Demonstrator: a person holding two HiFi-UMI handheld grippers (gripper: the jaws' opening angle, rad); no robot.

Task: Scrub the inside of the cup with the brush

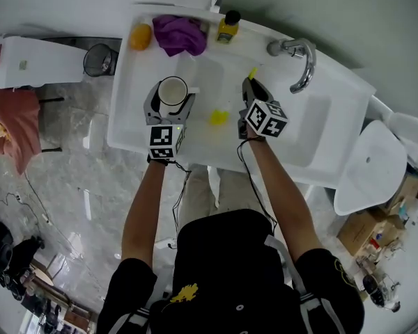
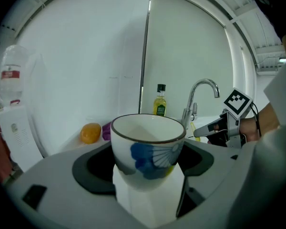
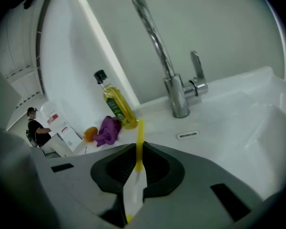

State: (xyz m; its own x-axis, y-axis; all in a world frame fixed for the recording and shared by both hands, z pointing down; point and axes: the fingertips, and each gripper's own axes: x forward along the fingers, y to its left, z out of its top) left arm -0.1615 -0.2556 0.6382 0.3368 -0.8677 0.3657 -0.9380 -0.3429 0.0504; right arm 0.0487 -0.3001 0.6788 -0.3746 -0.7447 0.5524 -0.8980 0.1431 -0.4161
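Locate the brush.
The brush is clamped in the right gripper, right of centre in the head view, over the sink between the cup and the tap.

There are two grippers: the left gripper (image 2: 147, 165) has one cup (image 2: 148, 140) between its fingers, and the right gripper (image 3: 139, 165) has one brush (image 3: 139, 135) between its fingers. Beyond the fingers stand one tap (image 1: 297, 58), one bottle (image 1: 228, 28) of yellow liquid, one purple cloth (image 1: 179, 33) and one orange lump (image 1: 140, 36). Between the two pairs of fingers, one small yellow piece (image 1: 218, 117) lies in the one sink (image 1: 209, 78).
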